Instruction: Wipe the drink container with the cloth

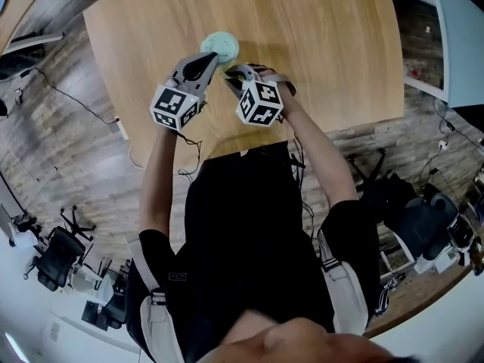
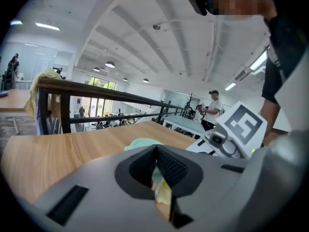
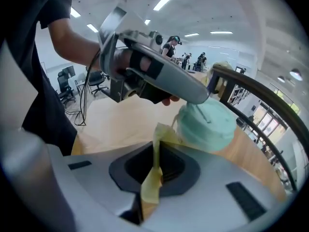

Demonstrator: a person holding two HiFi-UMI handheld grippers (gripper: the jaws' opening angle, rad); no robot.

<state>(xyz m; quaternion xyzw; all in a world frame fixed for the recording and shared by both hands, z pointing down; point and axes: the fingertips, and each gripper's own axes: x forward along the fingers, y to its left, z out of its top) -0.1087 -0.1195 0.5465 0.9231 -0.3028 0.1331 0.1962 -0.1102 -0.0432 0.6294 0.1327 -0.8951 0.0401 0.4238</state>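
1. The drink container [image 1: 219, 46], a mint-green tub with a matching lid, is stood upright on the wooden table [image 1: 333, 51], towards its far side. Both grippers are brought together just in front of it.

2. The left gripper [image 2: 157, 166] is held with its jaws drawn almost fully together. Only a thin slit is left between them, and mint green and a little yellow are seen through it. In the right gripper view its tip is laid at the near edge of the lid. What, if anything, is pinched there cannot be settled. It is judged to be placed so that the container is steadied against sliding while it is rubbed.

3. The right gripper [image 3: 154, 166] is closed on the cloth [image 3: 153, 178], a thin yellow piece. The cloth is clamped edge-on between the jaws, and its free end is stood up towards the side of the container. The end is seen just beside the wall below the lid, but contact cannot be confirmed.

4. The cloth is gripped low, so that a loose flap is left ahead of the jaws. The flap, and not the hard jaw tips, can then be drawn across the surface.

5. The wiping is judged to be at an early point, since only the near side is reached by the cloth.
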